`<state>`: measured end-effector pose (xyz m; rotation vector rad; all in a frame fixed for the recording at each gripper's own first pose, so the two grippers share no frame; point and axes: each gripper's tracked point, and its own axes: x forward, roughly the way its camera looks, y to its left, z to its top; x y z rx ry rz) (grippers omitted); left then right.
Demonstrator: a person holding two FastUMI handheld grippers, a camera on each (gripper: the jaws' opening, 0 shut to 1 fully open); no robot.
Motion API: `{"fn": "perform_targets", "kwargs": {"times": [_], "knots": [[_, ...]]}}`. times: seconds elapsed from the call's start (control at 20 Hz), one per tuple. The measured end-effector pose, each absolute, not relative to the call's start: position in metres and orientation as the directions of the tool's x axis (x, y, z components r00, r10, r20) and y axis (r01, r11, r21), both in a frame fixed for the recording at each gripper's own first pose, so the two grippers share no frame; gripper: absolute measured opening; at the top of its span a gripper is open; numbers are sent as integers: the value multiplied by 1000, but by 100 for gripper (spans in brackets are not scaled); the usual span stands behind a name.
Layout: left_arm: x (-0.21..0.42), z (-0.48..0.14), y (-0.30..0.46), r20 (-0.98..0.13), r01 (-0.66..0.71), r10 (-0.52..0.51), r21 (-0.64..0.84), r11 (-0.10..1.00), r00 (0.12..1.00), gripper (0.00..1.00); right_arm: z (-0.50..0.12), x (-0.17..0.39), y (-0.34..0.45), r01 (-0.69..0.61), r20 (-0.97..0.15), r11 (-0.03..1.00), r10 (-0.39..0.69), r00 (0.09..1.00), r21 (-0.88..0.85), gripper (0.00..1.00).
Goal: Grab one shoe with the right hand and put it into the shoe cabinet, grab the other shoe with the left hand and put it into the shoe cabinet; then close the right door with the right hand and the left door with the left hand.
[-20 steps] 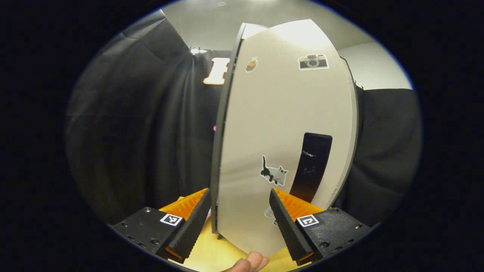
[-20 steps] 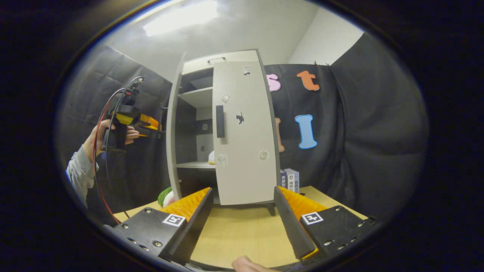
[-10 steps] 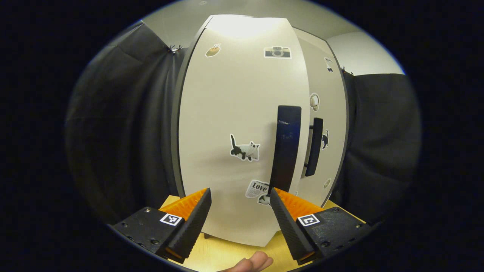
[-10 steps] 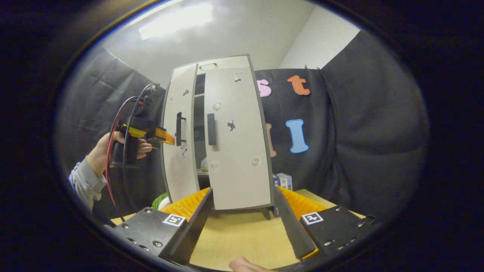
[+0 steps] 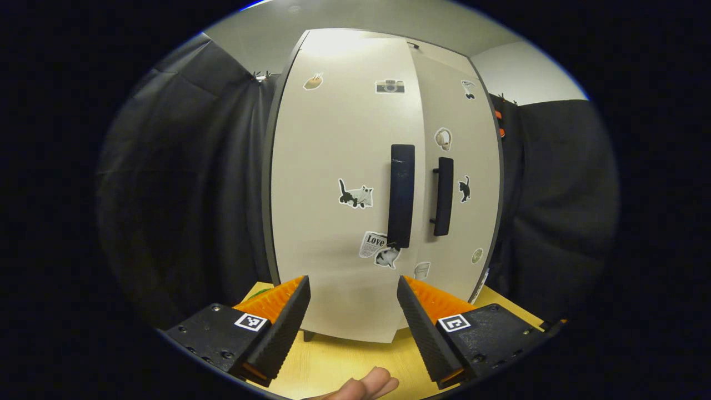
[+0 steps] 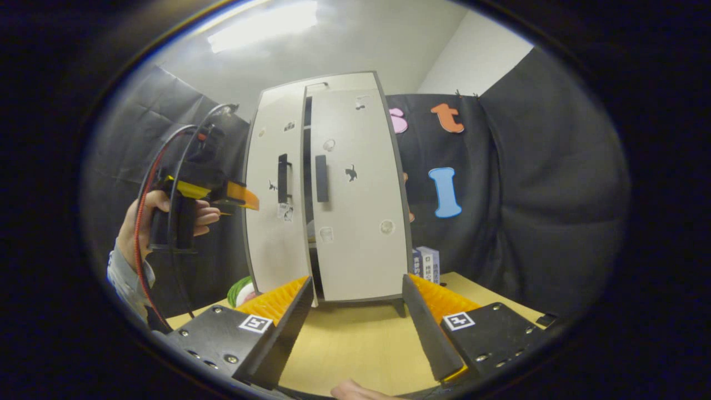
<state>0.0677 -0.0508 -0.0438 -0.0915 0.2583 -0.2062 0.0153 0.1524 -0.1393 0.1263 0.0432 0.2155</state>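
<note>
Shoe cabinet (image 6: 333,189) upright on the bench (image 6: 355,344), left door (image 5: 339,183) almost shut (a thin gap shows beside the right door (image 6: 358,194)), left claw (image 5: 351,319) wide, empty, right claw (image 6: 355,325) wide, empty, back from the cabinet.

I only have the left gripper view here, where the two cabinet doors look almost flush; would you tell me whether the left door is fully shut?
Observer: Not quite. In the right gripper view a dark gap shows between the left door and the right door, and the left door stands slightly out.
Operator: Thank you. Where does my gripper sit against that door?
Observer: The left gripper, held in a hand, has its tip at the door's outer edge. I cannot tell whether it touches.
Operator: Is anything standing to the right of the cabinet?
Observer: Yes, a few books stand on the table beside its right side.
</note>
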Motion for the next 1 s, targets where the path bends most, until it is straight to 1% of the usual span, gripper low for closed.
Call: {"fn": "perform_targets", "kwargs": {"times": [0.05,0.2,0.4,0.45,0.5,0.55,0.6,0.65,0.7,0.75,0.8,0.85,0.9,1.0], "knots": [[57,-39,-54,-228,204,-227,-121,972,947,96,-137,14,154,-206,-26,970,211,977,132,96],[25,-41,-47,-228,197,-216,-103,975,950,96,-133,7,158,-193,-16,970,198,980,148,96],[-23,-43,-36,-218,193,-206,-80,978,954,96,-126,1,175,-243,3,960,245,969,137,96],[-34,-42,-32,-197,186,-193,-57,981,961,92,-126,0,176,-246,2,961,248,969,129,96],[-45,-40,-29,-177,184,-186,-32,982,966,96,-125,-2,179,-255,5,959,256,967,121,96],[-56,-40,-29,-163,186,-186,-14,982,969,92,-123,-4,182,-263,8,958,263,965,118,96],[-66,-44,-28,-159,186,-186,-15,982,970,96,-122,-5,183,-266,11,957,267,964,115,94],[-77,-50,-29,-168,190,-192,-25,981,967,93,-121,-7,183,-266,12,957,267,964,111,96],[-85,-55,-32,-179,199,-202,-34,979,963,95,-121,-7,182,-265,15,958,264,964,108,96],[-91,-58,-33,-188,205,-209,-39,978,960,96,-120,-8,180,-263,19,959,263,965,106,96],[-97,-60,-32,-187,207,-210,-36,978,960,96,-119,-7,178,-258,20,960,258,966,107,96],[-101,-62,-32,-188,205,-208,-33,978,960,93,-120,-5,177,-255,19,961,254,967,108,96],[-105,-65,-34,-189,214,-216,-33,976,958,96,-119,-5,175,-249,19,962,248,969,110,96],[-114,-75,-41,-189,240,-249,-66,968,950,96,-120,-2,169,-238,17,965,237,971,113,96]]}}
